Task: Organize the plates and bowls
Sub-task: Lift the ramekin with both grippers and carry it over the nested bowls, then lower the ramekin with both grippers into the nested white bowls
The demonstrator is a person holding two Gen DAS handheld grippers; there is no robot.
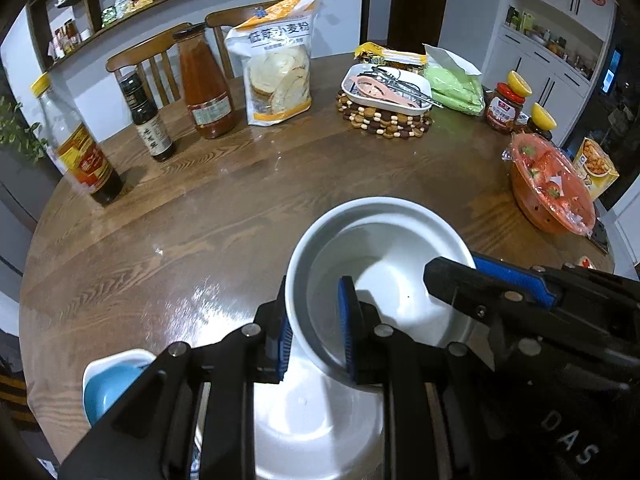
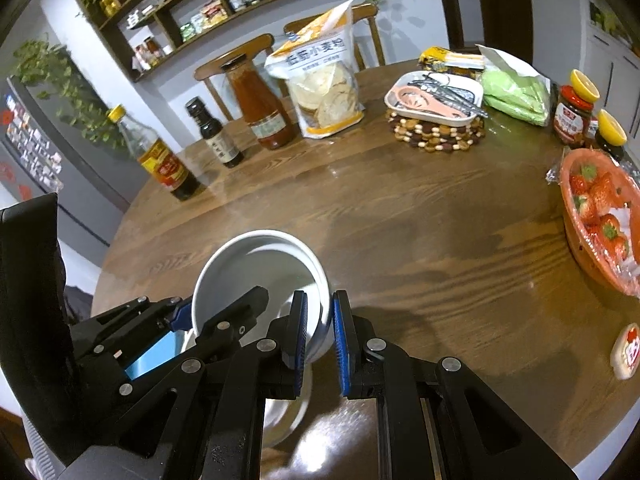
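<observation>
A white bowl is held tilted above a white plate at the near edge of the round wooden table. My left gripper is shut on the bowl's left rim, one pad outside and one inside. My right gripper is shut on the bowl's right rim the same way; it shows in the left wrist view reaching over the far rim. A small blue-and-white dish lies left of the plate.
Along the far side stand three bottles, a flour bag, a white tray of utensils on a beaded trivet, a green packet and jars. An orange basket of strawberries sits at the right edge.
</observation>
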